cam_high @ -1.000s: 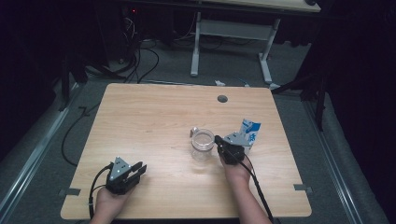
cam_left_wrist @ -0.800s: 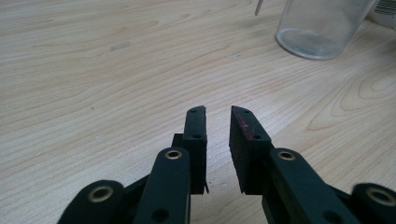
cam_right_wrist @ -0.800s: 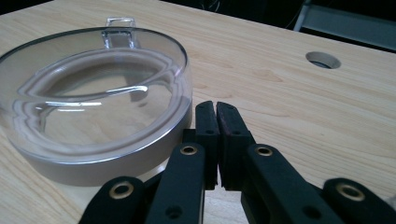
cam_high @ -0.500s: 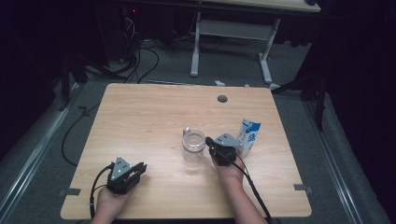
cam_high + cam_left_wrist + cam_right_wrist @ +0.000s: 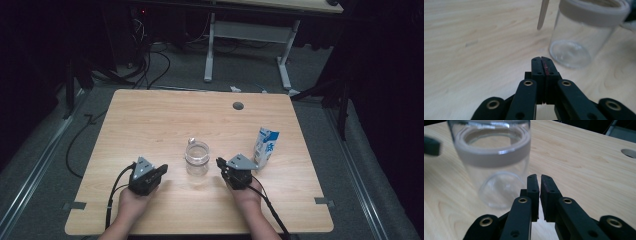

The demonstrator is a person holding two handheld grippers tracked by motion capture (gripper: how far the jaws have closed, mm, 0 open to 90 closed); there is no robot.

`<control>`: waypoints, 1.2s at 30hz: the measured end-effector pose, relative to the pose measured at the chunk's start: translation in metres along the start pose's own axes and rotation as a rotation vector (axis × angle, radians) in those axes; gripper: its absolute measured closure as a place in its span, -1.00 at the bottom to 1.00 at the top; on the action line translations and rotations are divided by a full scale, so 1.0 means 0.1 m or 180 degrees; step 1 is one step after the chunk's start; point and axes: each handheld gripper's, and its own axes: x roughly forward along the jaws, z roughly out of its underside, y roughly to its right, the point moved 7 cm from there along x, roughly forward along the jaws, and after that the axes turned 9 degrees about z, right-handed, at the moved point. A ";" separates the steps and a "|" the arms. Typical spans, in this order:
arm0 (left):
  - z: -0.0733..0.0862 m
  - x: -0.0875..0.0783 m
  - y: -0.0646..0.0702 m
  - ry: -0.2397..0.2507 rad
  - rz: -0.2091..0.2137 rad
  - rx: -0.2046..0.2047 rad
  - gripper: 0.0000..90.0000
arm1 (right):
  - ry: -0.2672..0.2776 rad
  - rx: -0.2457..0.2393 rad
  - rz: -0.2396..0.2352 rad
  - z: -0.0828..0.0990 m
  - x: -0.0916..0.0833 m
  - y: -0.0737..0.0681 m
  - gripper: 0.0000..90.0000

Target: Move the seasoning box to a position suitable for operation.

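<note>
High view: clear round glass jar (image 5: 197,159) stands upright mid-table (image 5: 150,120) between left gripper (image 5: 159,171), fingers just closed empty, and right gripper (image 5: 221,165), fingers nearly shut, empty.

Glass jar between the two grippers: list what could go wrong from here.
1. The glass jar stands open and light between the left gripper and right gripper; a nudge from either could likely tip or slide it.
2. Both grippers' jaws are together, the left having just closed on nothing, so neither can take the jar without opening first.
3. The milk carton stands upright close beside the right gripper; a sideways swing might topple it.
</note>
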 end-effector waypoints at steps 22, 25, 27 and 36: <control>-0.27 0.31 0.77 0.0158 0.0251 0.0231 1.00 | 0.0218 0.0132 0.0075 0.22 -0.45 0.24 0.86; -0.22 0.27 0.71 0.0072 0.0183 0.0185 0.93 | 0.0181 0.0138 0.0069 0.24 -0.44 0.25 0.84; -0.20 0.26 0.64 0.0014 0.0156 0.0119 0.86 | 0.0153 0.0156 0.0059 0.25 -0.43 0.25 0.82; -0.25 0.17 0.43 -0.0006 0.0117 0.0010 0.43 | 0.0073 0.0219 -0.0024 0.30 -0.39 0.25 0.75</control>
